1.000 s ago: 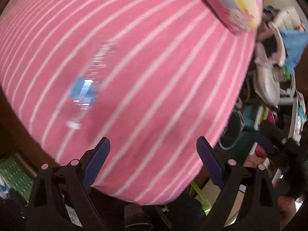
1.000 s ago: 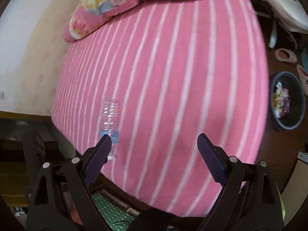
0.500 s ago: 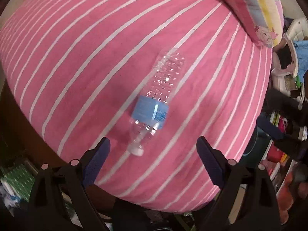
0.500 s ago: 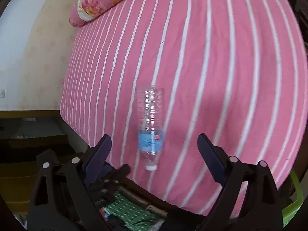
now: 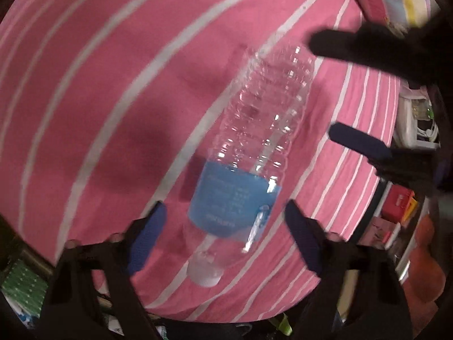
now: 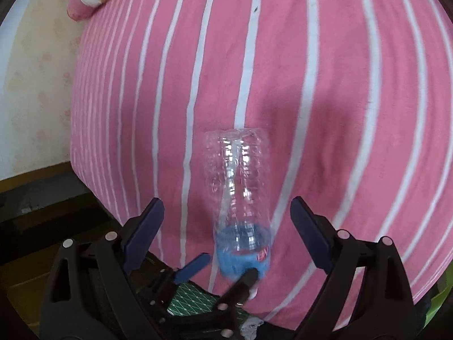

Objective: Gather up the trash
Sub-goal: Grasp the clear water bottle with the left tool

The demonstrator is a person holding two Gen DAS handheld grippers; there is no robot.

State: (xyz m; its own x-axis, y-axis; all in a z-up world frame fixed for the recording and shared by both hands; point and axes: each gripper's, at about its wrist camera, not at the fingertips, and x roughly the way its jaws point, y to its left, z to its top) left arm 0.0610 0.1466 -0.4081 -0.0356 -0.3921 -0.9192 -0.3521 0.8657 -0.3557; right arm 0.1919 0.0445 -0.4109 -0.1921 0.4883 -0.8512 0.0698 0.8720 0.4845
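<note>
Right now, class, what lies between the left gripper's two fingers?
In the left wrist view, the plastic bottle lies on the striped bedsheet, its neck and cap end between the left gripper fingers; the closing jaws are not yet touching it.

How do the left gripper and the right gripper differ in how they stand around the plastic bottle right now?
The left gripper straddles the plastic bottle at its blue label, near the cap end; the right gripper frames the clear body further up. The left gripper's jaws have just been closing around the bottle, pads not yet pressing; the right gripper's stand wider off it. Both are open, pointing down at the pink striped bedsheet.
</note>
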